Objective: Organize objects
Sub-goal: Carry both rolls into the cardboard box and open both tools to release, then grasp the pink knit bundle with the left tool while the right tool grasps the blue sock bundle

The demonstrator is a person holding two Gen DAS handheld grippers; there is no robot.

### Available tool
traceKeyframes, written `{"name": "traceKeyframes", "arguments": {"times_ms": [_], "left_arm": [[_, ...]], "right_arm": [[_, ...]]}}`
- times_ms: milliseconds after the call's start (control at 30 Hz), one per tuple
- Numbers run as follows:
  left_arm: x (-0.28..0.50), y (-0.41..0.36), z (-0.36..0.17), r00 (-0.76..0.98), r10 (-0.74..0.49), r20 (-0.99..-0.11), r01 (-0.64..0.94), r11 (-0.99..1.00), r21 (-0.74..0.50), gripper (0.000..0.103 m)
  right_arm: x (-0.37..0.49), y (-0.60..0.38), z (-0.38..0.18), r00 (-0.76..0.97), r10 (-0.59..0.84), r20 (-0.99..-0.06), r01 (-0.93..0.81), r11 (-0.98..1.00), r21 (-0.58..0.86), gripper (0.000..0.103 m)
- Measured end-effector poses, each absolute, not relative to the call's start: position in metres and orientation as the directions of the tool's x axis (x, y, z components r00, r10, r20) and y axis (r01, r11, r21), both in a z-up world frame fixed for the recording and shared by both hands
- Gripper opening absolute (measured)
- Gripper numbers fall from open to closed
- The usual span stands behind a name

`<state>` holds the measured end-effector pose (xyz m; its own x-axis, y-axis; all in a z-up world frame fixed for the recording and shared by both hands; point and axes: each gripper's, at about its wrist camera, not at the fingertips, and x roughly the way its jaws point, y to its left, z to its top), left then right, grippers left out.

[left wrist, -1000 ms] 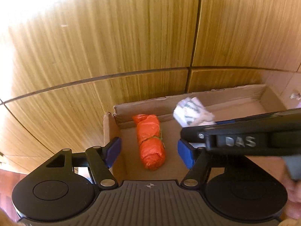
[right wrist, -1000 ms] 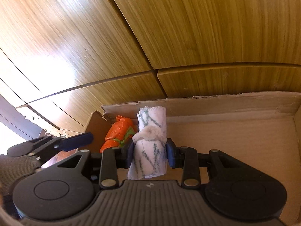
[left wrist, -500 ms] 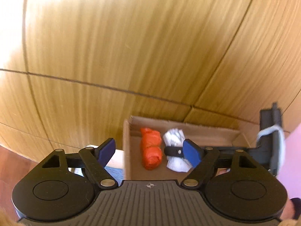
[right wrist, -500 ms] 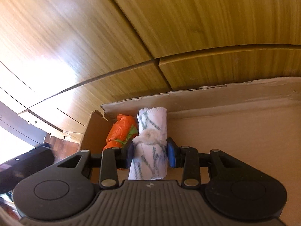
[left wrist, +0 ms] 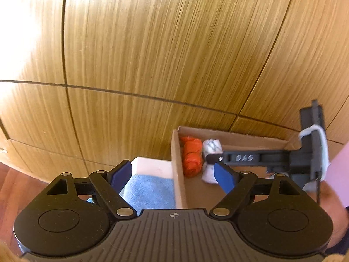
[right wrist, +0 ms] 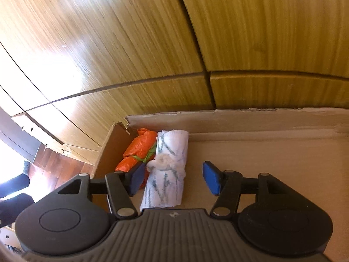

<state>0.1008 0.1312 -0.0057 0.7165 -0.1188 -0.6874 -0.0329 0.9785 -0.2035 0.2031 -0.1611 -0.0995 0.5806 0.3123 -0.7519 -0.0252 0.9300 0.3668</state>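
Observation:
A white rolled cloth with grey-green marks (right wrist: pixel 166 170) lies on the floor of a cardboard box (right wrist: pixel 261 152), against an orange rolled bundle (right wrist: pixel 139 148) in the box's left corner. My right gripper (right wrist: pixel 174 178) is open around the white roll, its blue pads apart from it. In the left wrist view the box (left wrist: pixel 177 174) stands to the right, with the orange bundle (left wrist: pixel 192 157) and white roll (left wrist: pixel 210 147) inside and the right gripper (left wrist: pixel 214 158) reaching in. My left gripper (left wrist: pixel 173 175) is open and empty, outside the box.
Wooden cabinet panels (left wrist: pixel 152 54) rise behind the box. A light blue towel (left wrist: pixel 150 192) on a white block (left wrist: pixel 152 166) lies left of the box. Red-brown wooden floor (right wrist: pixel 54 159) shows at the left.
My right gripper has opened and let go of the white roll, which now rests in the box beside the orange bundle. My left gripper has drawn back and to the left.

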Motion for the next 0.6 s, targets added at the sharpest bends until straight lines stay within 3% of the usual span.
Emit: {"name": "traceKeyframes", "arguments": {"times_ms": [367, 600], "left_arm": [[0.052, 0.146, 0.017, 0.744, -0.059, -0.666, -0.037, 0.991, -0.128, 0.089], [-0.019, 0.152, 0.026, 0.766, 0.002, -0.643, -0.045, 0.998, -0.05, 0.096]], "right_arm": [[0.161, -0.151, -0.044, 0.655, 0.375, -0.656, -0.085, 0.9, 0.428, 0.062], [0.044, -0.145, -0.006, 0.74, 0.452, -0.499, -0.193, 0.852, 0.487, 0.079]]}}
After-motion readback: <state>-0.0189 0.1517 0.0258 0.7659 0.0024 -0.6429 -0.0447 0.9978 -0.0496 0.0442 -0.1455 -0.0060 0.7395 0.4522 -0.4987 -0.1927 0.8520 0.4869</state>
